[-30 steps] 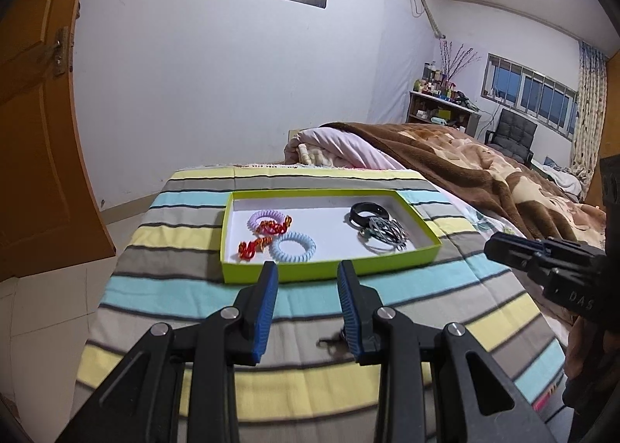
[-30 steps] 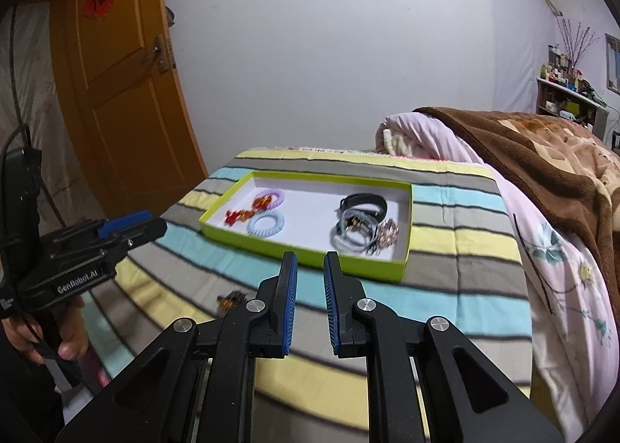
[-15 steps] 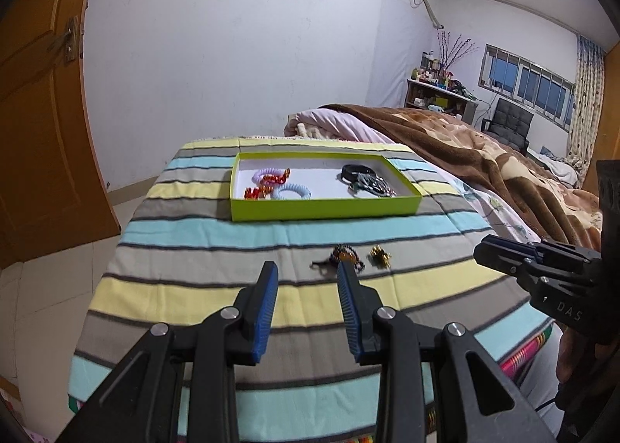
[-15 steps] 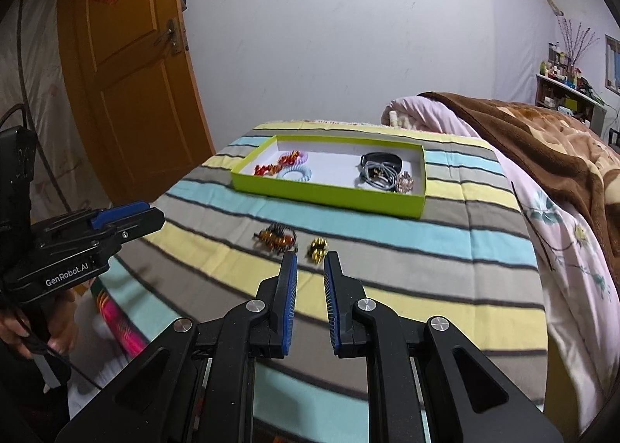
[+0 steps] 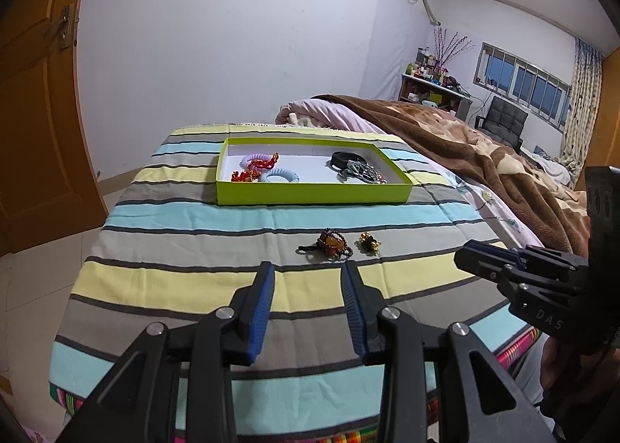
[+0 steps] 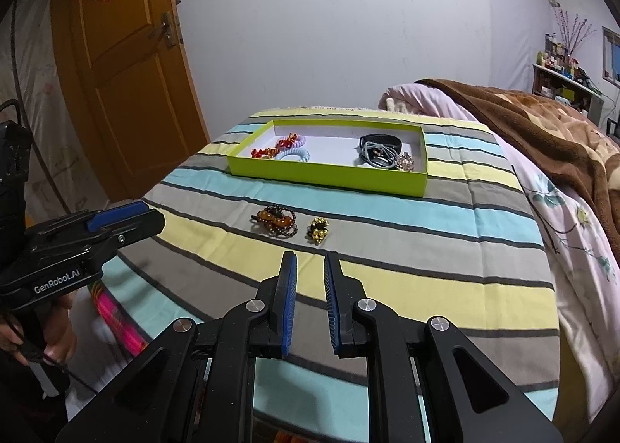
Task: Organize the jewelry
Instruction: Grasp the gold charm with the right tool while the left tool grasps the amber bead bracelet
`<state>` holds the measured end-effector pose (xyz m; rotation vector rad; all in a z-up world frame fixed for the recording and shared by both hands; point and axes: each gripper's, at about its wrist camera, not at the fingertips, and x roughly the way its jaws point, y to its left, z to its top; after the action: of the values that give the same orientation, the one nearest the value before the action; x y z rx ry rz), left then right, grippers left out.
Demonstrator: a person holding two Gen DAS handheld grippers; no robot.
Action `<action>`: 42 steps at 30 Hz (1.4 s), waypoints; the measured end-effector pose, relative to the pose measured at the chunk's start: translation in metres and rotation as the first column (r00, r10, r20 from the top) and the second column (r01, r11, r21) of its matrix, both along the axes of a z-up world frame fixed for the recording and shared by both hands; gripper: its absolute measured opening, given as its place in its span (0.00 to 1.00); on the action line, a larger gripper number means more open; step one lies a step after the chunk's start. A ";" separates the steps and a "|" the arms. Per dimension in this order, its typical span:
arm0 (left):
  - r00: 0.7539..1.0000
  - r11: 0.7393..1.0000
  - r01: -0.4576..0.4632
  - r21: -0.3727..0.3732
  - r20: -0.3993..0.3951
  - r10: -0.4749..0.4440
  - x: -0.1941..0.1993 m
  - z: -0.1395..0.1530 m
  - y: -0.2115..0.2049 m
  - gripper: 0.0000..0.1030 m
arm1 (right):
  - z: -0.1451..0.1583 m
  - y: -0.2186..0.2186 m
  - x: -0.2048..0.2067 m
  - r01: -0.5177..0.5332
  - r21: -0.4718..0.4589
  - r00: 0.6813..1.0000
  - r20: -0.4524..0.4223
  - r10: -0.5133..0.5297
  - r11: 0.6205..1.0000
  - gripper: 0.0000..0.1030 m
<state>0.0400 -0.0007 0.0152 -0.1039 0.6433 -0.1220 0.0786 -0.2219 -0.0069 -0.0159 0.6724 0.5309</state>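
Both tools hold nothing: left tool (image 5: 308,276) spread wide, right tool (image 6: 310,268) narrowly parted, amber bracelet (image 6: 276,220) mid-frame above it.

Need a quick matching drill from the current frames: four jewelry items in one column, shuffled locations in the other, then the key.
Items
1. amber bead bracelet
2. gold charm
3. blue spiral hair tie
4. black band

Places
A. inside the green tray, right half
B. on the striped cloth, the left one of the two loose pieces
C. inside the green tray, left half
D. on the striped cloth, just right of the other loose piece

Pairs: 1-B, 2-D, 3-C, 4-A
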 end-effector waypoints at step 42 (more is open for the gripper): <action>0.993 0.996 0.051 -0.075 -0.107 -0.059 0.079 -0.040 0.008 0.40 | -0.050 0.055 0.100 -0.037 -0.115 0.984 -0.176 0.016 0.993 0.18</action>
<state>0.1189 0.0074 -0.0245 -0.1635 0.7511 -0.1937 0.1786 -0.1667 -0.0566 -0.0901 0.8759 0.5212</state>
